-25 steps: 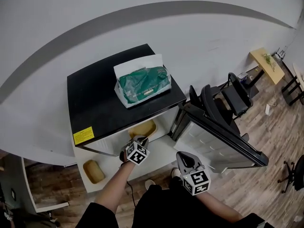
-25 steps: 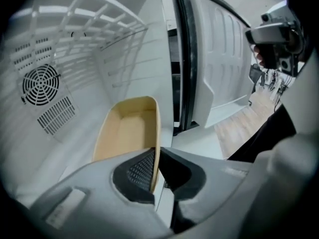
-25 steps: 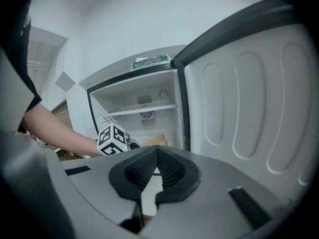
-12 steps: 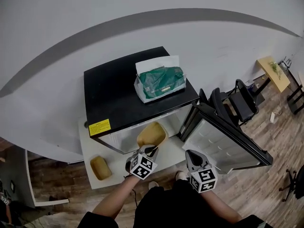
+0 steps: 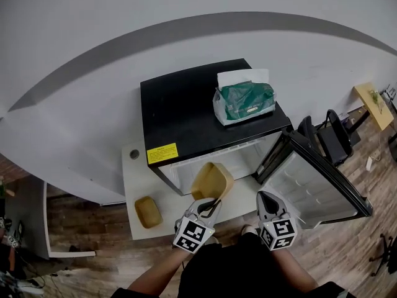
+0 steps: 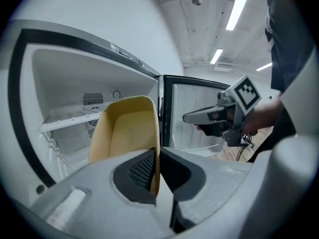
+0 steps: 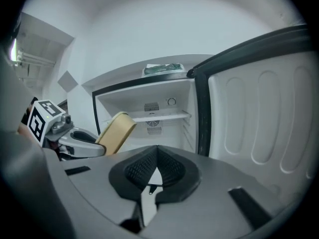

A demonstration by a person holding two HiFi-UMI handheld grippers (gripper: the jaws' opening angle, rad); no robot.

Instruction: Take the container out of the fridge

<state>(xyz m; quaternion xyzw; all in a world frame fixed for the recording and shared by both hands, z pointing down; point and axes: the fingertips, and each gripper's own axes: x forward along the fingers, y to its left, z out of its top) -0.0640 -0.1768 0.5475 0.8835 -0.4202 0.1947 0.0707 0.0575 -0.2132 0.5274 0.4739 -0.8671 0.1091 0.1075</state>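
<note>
In front of the open fridge [image 5: 186, 104], right at its mouth, your left hand-held gripper [image 5: 209, 205] is clenched on the tan container [image 5: 211, 180], with the pads pinching one thin side wall at the rim. That edge grip is why the container hangs tilted instead of level, its open face turned partly up and partly towards the fridge. Nothing shows inside it, so the tilt looks harmless. It seems to be clear of the fridge's wire shelf, so by my reading the removal is nearly done and what's left is finding a spot to set it down.

Your left forearm reaches forward from your body, and the gripper points into the fridge's interior. Your right hand-held gripper [image 5: 268, 198] hovers on the door side of the fridge, just beside the swung-out door [image 5: 322, 185]. Its jaws are closed together on nothing, and it's level with the left one and apart from the container.

A green packet [image 5: 245, 101] lies on top of the fridge. A second tan container [image 5: 149, 211] sits on the white board [image 5: 131, 172] that juts out from under the fridge, on the side away from the door.
</note>
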